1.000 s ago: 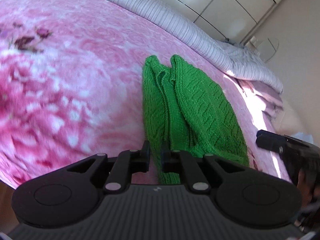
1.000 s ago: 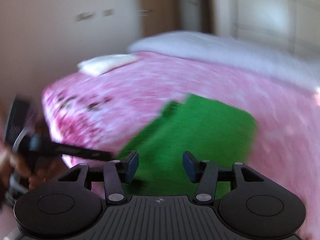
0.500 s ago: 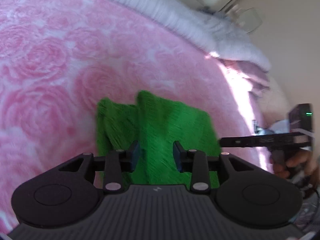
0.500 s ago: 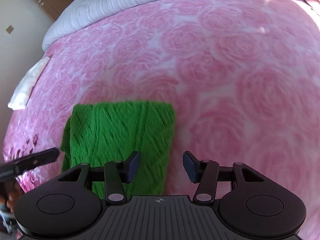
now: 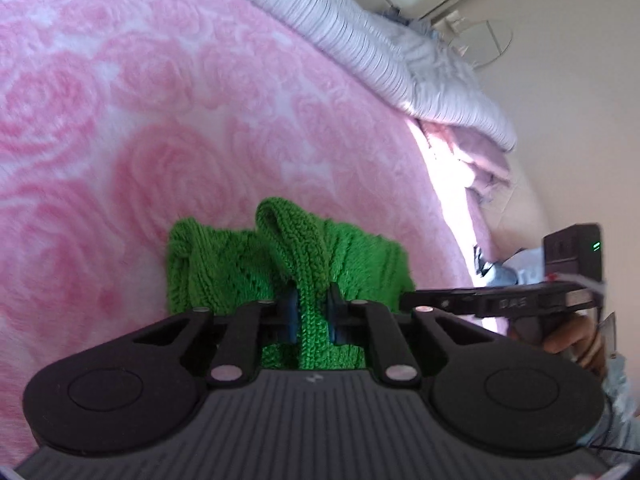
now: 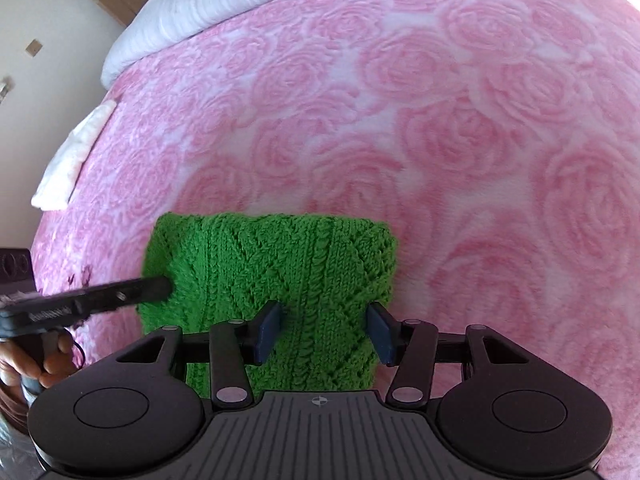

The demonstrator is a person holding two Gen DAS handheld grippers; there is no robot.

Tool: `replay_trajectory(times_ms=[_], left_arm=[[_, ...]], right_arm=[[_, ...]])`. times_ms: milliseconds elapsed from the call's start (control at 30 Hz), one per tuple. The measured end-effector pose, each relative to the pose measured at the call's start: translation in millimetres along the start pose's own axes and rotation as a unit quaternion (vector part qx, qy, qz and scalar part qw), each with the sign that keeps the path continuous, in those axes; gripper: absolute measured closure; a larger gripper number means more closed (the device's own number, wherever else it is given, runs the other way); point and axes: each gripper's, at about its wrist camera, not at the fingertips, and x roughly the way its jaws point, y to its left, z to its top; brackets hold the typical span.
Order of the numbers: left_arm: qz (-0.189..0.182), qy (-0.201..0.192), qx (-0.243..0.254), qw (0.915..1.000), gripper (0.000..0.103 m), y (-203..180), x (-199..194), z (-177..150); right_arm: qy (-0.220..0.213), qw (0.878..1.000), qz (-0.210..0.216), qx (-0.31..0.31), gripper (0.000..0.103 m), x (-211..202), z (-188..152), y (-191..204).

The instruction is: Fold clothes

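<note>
A folded green knitted garment [image 6: 276,268] lies on the pink rose-patterned blanket [image 6: 440,120]. In the left wrist view my left gripper [image 5: 311,312] is shut on a raised fold of the green garment [image 5: 292,248] at its near edge. In the right wrist view my right gripper [image 6: 323,330] is open, its blue pads [image 6: 269,330] spread over the garment's near edge with nothing between them. The left gripper [image 6: 154,287] shows from the side at the garment's left edge. The right gripper's finger [image 5: 436,300] reaches in from the right in the left wrist view.
A white striped duvet [image 5: 360,44] runs along the far side of the bed. A small white cloth [image 6: 68,160] lies near the bed's left edge. Rumpled bedding [image 5: 476,160] sits at the far right corner, with a wall behind it.
My left gripper has closed on a fold of the green garment, which was open half a second ago. My right gripper came closer over the garment and stays open.
</note>
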Motion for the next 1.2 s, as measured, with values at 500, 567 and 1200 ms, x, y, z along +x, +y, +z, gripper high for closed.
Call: replay_trajectory(times_ms=[500, 567, 1200], left_arm=[[0.040, -0.014, -0.011, 0.9991, 0.091, 35, -12, -5], [0.040, -0.024, -0.017, 0.9988, 0.090, 34, -15, -10], [-0.025, -0.098, -0.221, 0.9699, 0.076, 14, -92, -189]], right_arm=[[-0.027, 0.991, -0.023, -0.131, 0.051, 30, -15, 50], [-0.046, 0.988, -0.026, -0.147, 0.051, 31, -23, 50], [-0.210, 0.953, -0.013, -0.217, 0.051, -66, -240, 45]])
